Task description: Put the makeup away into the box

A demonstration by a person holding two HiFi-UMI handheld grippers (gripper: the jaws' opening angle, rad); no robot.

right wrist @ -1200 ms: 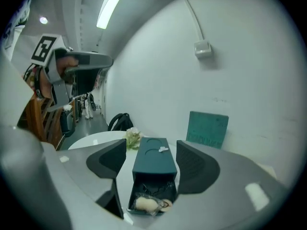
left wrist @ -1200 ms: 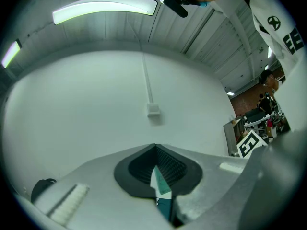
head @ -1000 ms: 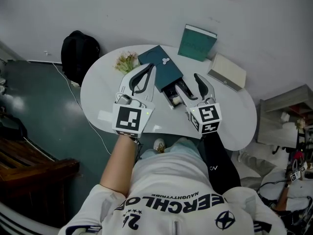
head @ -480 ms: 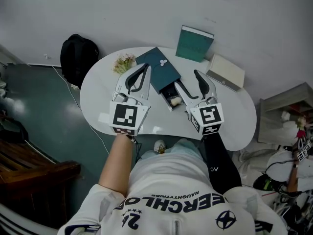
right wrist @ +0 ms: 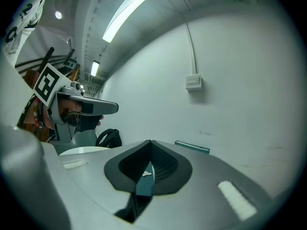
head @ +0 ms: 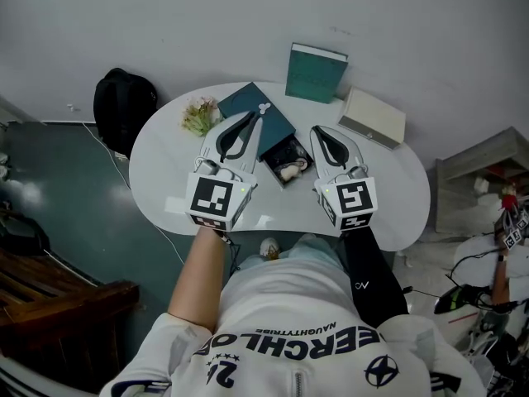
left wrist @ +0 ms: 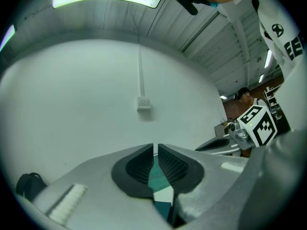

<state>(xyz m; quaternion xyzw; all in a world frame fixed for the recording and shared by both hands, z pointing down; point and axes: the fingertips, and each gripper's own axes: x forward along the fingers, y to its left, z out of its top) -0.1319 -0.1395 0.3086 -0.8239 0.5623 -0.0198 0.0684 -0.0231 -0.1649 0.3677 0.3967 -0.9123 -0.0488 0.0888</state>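
The white oval worktop (head: 165,184) occupied the centre of the head view. A dark teal box (head: 248,99) lay on its upper middle part, set at a diagonal. The box's tray (head: 277,172) stood pulled out toward the lower right. The makeup (head: 288,171), pale in colour, lay inside that tray; the individual pieces could not be told apart.

Left claw (head: 254,117): held over the left part of the box, both jaws pressed together at the tips. The left gripper view confirmed it (left wrist: 154,147), showing only a thin slit between the pads and no object pinched.

Right claw (head: 316,130): held just to the right of the tray, above the worktop. Its jaws had just been closing and now met pad against pad (right wrist: 149,146), with no object between them.

Other items:
- Dried flowers (head: 197,116) lay on the worktop, just left of the box.
- A teal book (head: 314,73) stood against the wall at upper centre.
- A white carton (head: 374,116) lay at the worktop's upper right.
- A black backpack (head: 124,102) sat on the floor at upper left.
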